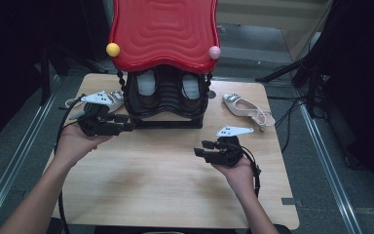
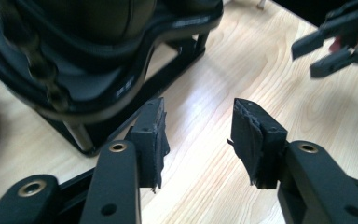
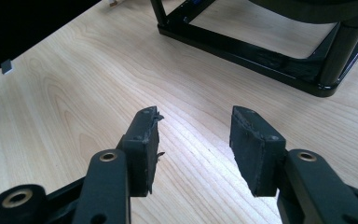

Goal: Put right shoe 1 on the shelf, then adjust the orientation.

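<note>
left tool spread, empty, just beside rack at counter far edge. right tool spread, empty, mid-counter. shoe near far right corner: approach side-on, pinch firm heel edge, avoid straps.

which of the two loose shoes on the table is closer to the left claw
The silvery shoe at the left of the black shoe rack, lying right behind the left claw. The other shoe lies right of the rack, far across the table.
</note>
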The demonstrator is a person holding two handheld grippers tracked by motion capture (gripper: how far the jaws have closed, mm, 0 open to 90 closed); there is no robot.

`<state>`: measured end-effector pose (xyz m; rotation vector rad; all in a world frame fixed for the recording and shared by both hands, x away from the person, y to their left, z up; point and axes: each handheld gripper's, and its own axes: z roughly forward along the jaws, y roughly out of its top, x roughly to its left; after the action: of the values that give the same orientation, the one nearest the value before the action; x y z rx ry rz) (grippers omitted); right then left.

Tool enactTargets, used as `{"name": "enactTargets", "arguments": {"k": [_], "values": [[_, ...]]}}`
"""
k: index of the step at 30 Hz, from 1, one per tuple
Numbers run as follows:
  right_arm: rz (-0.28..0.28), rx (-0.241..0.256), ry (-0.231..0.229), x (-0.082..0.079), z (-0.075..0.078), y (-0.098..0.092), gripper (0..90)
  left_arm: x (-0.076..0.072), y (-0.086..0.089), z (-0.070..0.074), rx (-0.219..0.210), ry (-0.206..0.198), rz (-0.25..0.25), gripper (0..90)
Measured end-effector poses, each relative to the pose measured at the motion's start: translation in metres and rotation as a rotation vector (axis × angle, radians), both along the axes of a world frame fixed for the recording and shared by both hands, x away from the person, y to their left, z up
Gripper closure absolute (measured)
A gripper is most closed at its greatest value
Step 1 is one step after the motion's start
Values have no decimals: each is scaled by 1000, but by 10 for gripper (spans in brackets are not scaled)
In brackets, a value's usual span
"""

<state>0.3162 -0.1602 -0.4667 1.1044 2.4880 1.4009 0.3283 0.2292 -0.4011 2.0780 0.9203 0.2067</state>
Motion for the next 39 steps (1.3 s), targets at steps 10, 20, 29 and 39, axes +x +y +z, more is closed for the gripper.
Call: {"name": "enactTargets", "arguments": {"k": [10, 20, 29, 39], "values": [[1, 15, 4, -2, -6, -2, 524, 0, 14, -28, -49, 66, -23, 751], [-20, -5, 4, -3, -11, -7, 531, 3, 34, -50, -57, 100, 24, 852], [-38, -21, 14, -4, -14, -10, 539, 7, 54, -62, -39, 95, 43, 893], [-55, -8, 34, -1, -21, -14, 547, 14, 81, -73, -36, 95, 117, 893]]}}
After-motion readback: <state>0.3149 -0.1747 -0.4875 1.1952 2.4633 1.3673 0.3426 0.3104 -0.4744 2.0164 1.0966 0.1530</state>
